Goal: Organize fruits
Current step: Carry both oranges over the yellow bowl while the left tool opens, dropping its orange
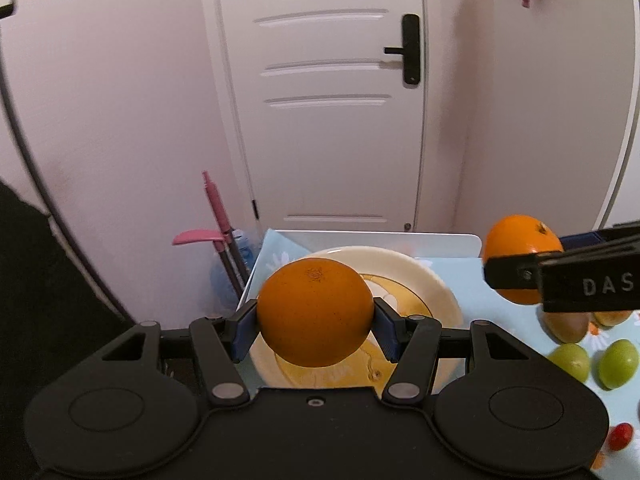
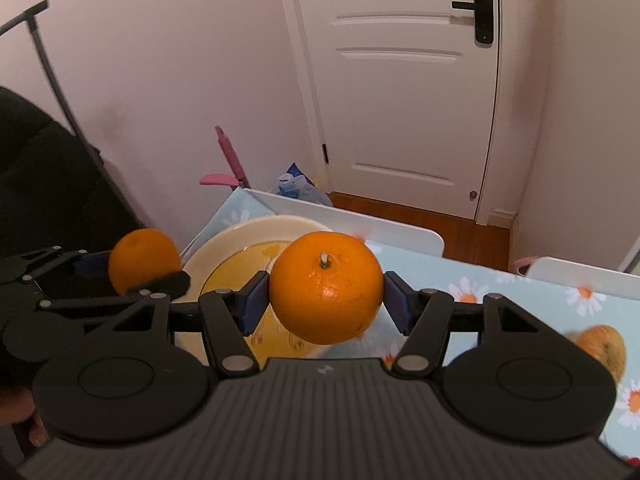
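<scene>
My left gripper [image 1: 315,322] is shut on an orange [image 1: 314,312] and holds it above a cream plate [image 1: 440,292] on the table. My right gripper [image 2: 326,300] is shut on a second orange [image 2: 326,286] with a short stem, held above the plate's right edge [image 2: 240,228]. In the left wrist view the right gripper's finger [image 1: 516,274] and its orange [image 1: 520,240] show at the right. In the right wrist view the left gripper [image 2: 132,276] and its orange [image 2: 140,256] show at the left.
The table has a light blue daisy cloth [image 2: 500,292]. Two brownish fruits [image 1: 568,326], two green fruits [image 1: 572,360] and a small red fruit [image 1: 620,436] lie at the right. Another yellow-brown fruit [image 2: 604,348] lies right. A white door [image 1: 332,100] and pink wall stand behind.
</scene>
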The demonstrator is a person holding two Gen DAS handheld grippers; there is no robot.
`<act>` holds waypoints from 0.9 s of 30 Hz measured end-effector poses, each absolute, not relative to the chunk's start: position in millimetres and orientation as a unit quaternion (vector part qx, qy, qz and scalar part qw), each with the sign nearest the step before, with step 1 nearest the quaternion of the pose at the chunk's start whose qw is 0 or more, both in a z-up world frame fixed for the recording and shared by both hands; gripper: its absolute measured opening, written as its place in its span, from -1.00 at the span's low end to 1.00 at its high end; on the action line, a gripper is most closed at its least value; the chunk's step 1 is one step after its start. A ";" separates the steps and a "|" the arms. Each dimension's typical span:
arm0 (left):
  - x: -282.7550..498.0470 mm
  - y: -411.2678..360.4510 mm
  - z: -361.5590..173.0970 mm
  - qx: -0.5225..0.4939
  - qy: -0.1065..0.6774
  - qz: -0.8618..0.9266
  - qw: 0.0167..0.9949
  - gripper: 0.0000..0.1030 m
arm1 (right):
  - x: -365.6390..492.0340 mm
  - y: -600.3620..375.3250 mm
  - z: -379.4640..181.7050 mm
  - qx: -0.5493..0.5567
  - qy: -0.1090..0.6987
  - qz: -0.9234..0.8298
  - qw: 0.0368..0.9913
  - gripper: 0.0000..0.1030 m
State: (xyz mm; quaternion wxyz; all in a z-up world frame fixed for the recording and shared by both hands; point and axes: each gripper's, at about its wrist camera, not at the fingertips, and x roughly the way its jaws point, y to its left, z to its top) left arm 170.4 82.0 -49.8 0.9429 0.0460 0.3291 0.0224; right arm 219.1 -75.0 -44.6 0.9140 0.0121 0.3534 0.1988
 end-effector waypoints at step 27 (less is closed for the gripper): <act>288.5 95.4 -136.6 0.081 0.391 -0.063 0.914 0.55 | 305.0 -51.2 -96.4 0.041 0.406 0.131 0.904 0.48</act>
